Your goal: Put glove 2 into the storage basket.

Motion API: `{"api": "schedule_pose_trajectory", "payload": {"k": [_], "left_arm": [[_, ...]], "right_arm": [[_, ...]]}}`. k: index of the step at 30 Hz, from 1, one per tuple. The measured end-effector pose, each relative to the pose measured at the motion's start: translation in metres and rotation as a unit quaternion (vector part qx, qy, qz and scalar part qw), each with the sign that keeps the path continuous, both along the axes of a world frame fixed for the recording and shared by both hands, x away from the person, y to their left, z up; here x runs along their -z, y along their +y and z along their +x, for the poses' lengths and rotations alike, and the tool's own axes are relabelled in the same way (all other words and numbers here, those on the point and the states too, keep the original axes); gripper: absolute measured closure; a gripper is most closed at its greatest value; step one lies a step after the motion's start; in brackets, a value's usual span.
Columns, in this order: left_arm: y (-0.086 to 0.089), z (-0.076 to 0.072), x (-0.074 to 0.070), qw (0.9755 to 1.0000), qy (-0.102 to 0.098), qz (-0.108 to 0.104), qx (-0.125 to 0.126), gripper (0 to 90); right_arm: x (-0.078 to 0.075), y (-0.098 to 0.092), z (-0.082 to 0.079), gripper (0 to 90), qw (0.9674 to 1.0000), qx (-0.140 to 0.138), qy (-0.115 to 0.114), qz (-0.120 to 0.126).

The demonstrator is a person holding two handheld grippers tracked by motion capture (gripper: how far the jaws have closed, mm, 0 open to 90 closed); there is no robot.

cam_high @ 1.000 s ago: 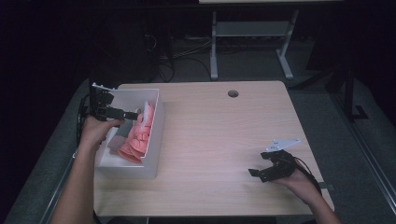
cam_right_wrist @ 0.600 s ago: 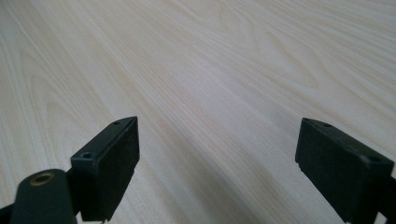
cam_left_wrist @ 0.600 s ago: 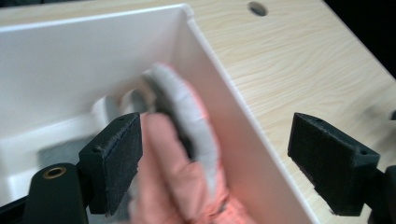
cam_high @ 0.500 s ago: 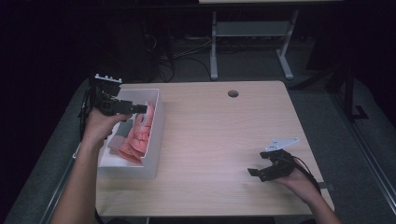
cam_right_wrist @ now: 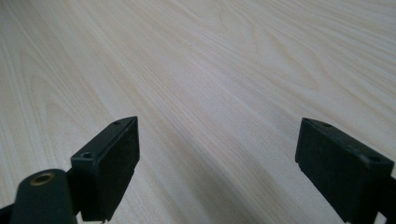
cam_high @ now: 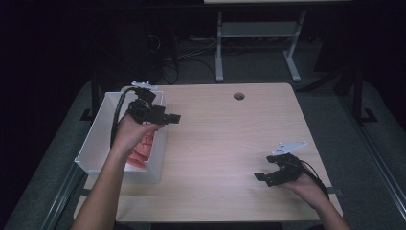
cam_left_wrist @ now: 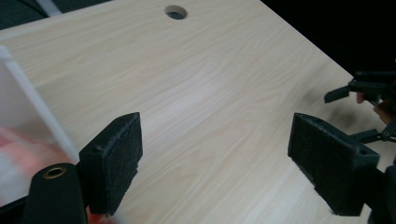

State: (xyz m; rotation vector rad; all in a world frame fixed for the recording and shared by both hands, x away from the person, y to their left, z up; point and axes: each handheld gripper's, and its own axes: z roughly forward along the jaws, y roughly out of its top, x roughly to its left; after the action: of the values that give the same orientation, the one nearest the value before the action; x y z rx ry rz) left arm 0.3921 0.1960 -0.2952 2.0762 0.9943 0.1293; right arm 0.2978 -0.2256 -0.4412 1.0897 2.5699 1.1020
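Holding pink items (cam_high: pixel 143 151) | white bin (cam_high: pixel 98 139) | left gripper (cam_high: pixel 170 118) agape, above rim

My high view looks down on the desk (cam_high: pixel 225 143); both gripper views skim that desk close over their jaws.

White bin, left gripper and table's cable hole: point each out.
white bin (cam_high: pixel 98 132), high view, left wall.
left gripper (cam_high: pixel 173 118), high view, between its open tips.
cable hole (cam_high: pixel 239 96), high view, its centre.
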Motion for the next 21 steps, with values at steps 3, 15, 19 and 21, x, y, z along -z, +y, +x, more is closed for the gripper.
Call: {"api": "schedule_pose_trajectory", "payload": {"k": [3, 15, 19, 21], "left_arm": [[-0.011, -0.002, 0.005, 0.9999, 0.001, 0.0, 0.011, 17.6], [-0.068, -0.022, 0.036, 0.9979, -0.002, 0.007, 0.064, 17.8], [-0.081, -0.029, 0.049, 0.9967, -0.007, 0.021, 0.078, 17.8], [-0.085, -0.031, 0.057, 0.9961, -0.005, 0.026, 0.084, 17.7]], "right_arm": [[0.0, 0.0, 0.0, 13.5, 1.0, 0.0, 0.0, 0.0], [0.0, -0.001, 0.0, 13.7, 1.0, 0.002, 0.0, 0.002], [0.0, -0.001, 0.0, 13.7, 1.0, 0.002, -0.001, 0.0], [0.0, -0.001, 0.0, 13.7, 1.0, 0.002, -0.001, 0.002]]}}
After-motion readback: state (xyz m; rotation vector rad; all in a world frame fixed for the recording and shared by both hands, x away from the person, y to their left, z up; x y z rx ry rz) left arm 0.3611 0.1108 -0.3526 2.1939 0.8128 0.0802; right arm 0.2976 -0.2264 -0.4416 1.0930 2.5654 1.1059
